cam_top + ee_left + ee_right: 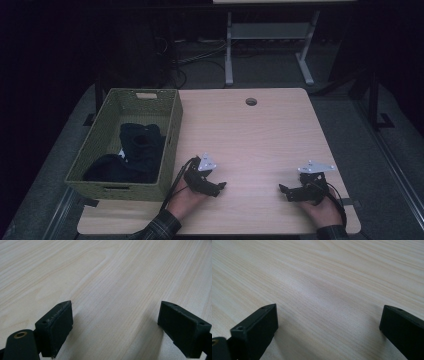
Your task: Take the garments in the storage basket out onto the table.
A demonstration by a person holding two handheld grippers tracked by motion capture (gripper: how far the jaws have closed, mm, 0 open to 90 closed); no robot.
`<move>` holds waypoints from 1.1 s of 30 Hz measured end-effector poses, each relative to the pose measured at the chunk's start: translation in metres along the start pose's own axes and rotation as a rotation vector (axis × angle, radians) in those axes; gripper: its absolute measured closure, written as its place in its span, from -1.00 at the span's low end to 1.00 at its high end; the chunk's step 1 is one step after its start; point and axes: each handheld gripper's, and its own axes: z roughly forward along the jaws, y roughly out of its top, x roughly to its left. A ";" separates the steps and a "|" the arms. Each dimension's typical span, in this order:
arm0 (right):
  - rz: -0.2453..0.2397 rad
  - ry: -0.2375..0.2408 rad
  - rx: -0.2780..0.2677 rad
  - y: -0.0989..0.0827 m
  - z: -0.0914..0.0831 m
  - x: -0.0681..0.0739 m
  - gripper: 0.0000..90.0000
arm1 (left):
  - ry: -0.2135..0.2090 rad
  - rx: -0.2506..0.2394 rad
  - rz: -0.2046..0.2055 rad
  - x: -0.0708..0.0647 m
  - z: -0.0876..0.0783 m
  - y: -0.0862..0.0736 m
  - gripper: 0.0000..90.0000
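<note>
Two grippers: left gripper (220,186) and right gripper (283,190) rest near, jaws spread, empty.
Dark clothing (134,152): soft, light; pinch a raised fold inside the woven basket (172,131), far left.

Counter (260,135): pale wood-grain top, rounded corners, one round cable hole (251,102) near the far edge. A green woven basket (170,140) sits on its left side, overhanging the left edge; dark cloth (135,155) lies inside. My fingers (58,325) rest low over bare wood near the front edge, their shadows falling on the grain beneath them.
</note>
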 end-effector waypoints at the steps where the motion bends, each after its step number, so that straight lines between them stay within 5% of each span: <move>1: 0.000 0.000 0.000 0.000 0.000 0.000 -0.97 | -0.002 0.001 0.002 0.000 0.000 0.000 -0.73; 33: 0.002 -0.001 0.002 0.000 0.000 0.000 -0.97 | -0.025 0.024 0.008 0.003 -0.007 0.016 -0.72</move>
